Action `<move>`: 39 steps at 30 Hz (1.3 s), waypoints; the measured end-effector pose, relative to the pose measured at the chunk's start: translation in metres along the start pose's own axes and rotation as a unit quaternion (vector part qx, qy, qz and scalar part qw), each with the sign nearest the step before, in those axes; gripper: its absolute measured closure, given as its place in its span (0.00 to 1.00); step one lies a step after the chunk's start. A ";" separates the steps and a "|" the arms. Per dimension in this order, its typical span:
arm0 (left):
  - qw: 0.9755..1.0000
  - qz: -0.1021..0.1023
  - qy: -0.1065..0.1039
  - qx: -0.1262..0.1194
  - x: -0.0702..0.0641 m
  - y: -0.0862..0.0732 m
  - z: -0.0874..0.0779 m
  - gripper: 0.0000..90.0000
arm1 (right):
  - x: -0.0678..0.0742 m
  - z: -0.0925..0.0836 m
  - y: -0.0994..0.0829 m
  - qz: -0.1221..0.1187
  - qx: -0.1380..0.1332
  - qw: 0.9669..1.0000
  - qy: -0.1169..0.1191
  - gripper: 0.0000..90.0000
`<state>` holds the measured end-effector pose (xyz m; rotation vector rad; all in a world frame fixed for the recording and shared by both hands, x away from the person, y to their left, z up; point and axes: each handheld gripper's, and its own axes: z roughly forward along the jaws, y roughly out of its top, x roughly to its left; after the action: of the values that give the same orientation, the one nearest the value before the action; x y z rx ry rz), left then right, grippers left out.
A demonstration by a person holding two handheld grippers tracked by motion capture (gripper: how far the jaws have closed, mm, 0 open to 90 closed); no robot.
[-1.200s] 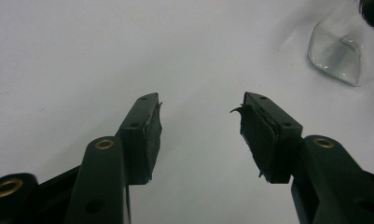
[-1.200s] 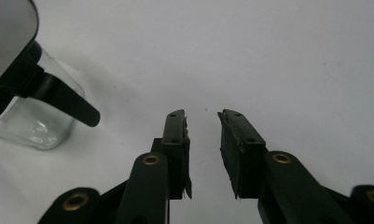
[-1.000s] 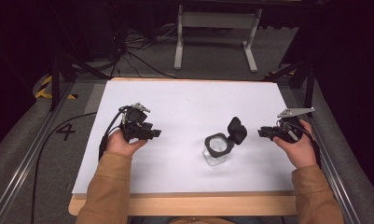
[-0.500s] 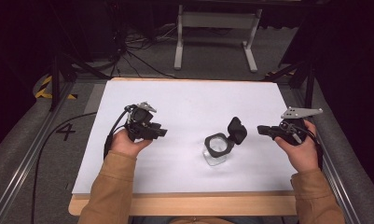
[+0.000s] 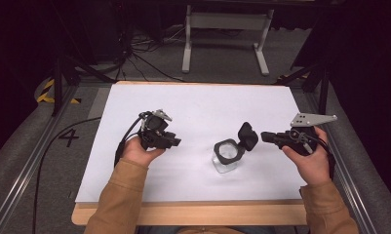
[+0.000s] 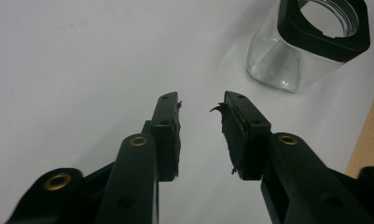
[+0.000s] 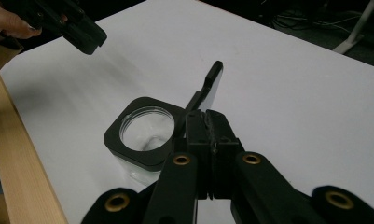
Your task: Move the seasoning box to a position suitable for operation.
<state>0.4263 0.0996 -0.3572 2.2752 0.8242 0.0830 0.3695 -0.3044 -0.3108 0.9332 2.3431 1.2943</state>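
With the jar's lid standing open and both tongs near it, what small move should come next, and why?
Probably the left tongs should ease toward the clear square glass jar with the black collar to steady it. They are open and empty, aimed at the jar but apart from it. The right tongs are shut, close beside the raised black flip lid; I cannot tell if they touch it.

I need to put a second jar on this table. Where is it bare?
Bare: the white sheet behind both tools, and left of the left tool. Crowded: between that and the right tool, around the open jar.
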 end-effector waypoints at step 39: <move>0.993 0.082 -0.080 0.018 -0.067 0.025 0.074 0.87 | 0.016 0.010 0.006 -0.040 -0.013 0.999 -0.023 1.00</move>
<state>0.4073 0.0026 -0.3861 2.3454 0.5594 -0.0408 0.3658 -0.2852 -0.3106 0.8423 2.2993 1.2565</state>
